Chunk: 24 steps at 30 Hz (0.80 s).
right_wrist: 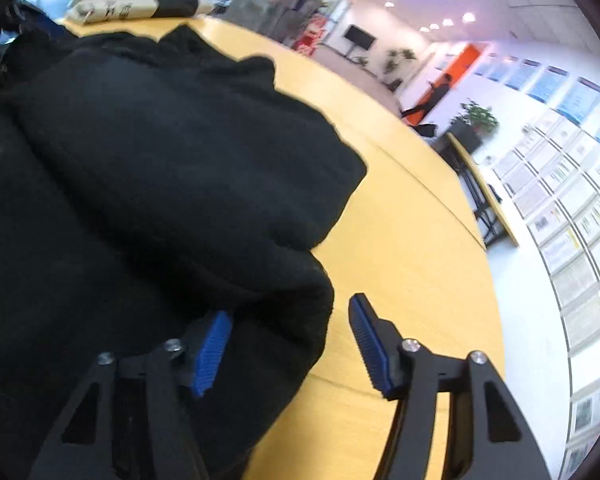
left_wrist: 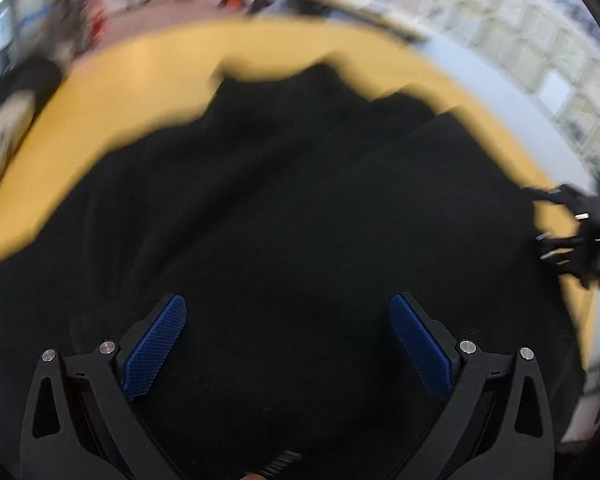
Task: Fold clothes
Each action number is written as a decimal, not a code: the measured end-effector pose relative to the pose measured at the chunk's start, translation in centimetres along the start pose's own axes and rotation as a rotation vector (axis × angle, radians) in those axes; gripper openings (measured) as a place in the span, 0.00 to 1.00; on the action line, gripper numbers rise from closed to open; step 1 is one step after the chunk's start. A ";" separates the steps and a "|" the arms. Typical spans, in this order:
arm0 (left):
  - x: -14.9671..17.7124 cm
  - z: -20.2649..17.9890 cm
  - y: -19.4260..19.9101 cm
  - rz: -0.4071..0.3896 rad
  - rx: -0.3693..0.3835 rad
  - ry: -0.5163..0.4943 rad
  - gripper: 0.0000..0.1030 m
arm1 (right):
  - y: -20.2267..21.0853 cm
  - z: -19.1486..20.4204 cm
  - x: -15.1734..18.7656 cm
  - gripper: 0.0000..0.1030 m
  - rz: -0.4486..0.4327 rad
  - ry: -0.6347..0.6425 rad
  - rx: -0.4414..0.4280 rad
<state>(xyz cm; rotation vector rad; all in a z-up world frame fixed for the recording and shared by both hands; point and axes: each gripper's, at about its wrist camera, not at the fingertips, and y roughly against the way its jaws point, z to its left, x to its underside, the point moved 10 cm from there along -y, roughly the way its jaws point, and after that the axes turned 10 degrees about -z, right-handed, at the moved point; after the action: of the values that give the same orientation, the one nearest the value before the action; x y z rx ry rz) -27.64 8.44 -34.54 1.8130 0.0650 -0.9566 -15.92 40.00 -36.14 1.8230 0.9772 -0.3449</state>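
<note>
A black fleece garment (left_wrist: 284,208) lies spread over the yellow table (left_wrist: 120,68). My left gripper (left_wrist: 288,308) is open just above its near part, with blue pads (left_wrist: 156,348) wide apart and nothing between them. In the right wrist view the same garment (right_wrist: 148,168) is bunched in thick folds. My right gripper (right_wrist: 292,320) is open at the garment's right edge; a rounded fold sits between its jaws, and the right pad (right_wrist: 370,344) is over bare table (right_wrist: 412,264). The right gripper also shows at the far right of the left wrist view (left_wrist: 568,236).
A beige printed cloth (right_wrist: 112,6) and a dark bundle (right_wrist: 176,0) lie at the table's far end. A table seam (right_wrist: 420,184) runs across the top. Beyond are a side table (right_wrist: 484,196), a potted plant (right_wrist: 478,116) and a wall of framed papers (right_wrist: 572,216).
</note>
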 end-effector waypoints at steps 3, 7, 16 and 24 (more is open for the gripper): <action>0.8 0.0 0.3 -0.048 -0.040 -0.024 0.99 | -0.5 -1.1 -1.2 0.28 -0.046 -0.106 -0.011; 0.6 -0.2 -0.1 -0.050 -0.083 -0.020 0.99 | -0.2 -5.8 0.5 0.27 -0.051 -0.529 -0.023; 0.5 -0.5 0.5 -0.009 -0.050 -0.016 1.00 | 1.4 -6.4 2.5 0.64 0.010 -0.663 -0.096; 1.8 -1.5 1.3 -0.020 -0.021 -0.067 1.00 | 6.7 -4.9 -8.3 0.89 -0.127 -0.553 -0.324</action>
<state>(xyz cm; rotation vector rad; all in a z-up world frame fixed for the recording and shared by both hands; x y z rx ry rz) -24.91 8.39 -34.44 1.7626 0.0509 -1.0267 -17.13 39.23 -24.48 1.2736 0.7076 -0.6847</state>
